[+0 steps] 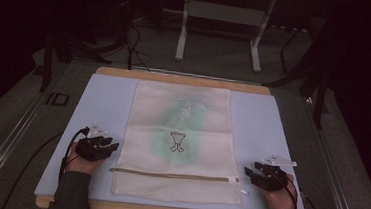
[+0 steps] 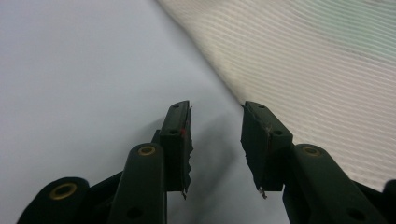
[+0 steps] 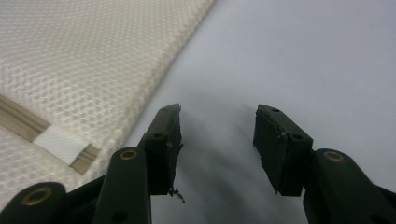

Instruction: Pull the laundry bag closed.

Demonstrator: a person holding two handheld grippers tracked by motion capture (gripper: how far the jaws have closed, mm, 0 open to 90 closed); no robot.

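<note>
Two grippers rest low in the high view: the left gripper (image 1: pixel 112 146) at lower left, the right gripper (image 1: pixel 248 172) at lower right, both with jaws apart and empty. Between them lies one cream mesh bag (image 1: pixel 180 119), zip (image 1: pixel 168 174) closed, something green inside, on the pale blue mat (image 1: pixel 106 103)

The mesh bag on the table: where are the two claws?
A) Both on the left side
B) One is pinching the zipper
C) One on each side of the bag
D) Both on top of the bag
C: the left claw rests on the mat beside the mesh bag's left edge, the right claw beside its right edge, both open.
</note>
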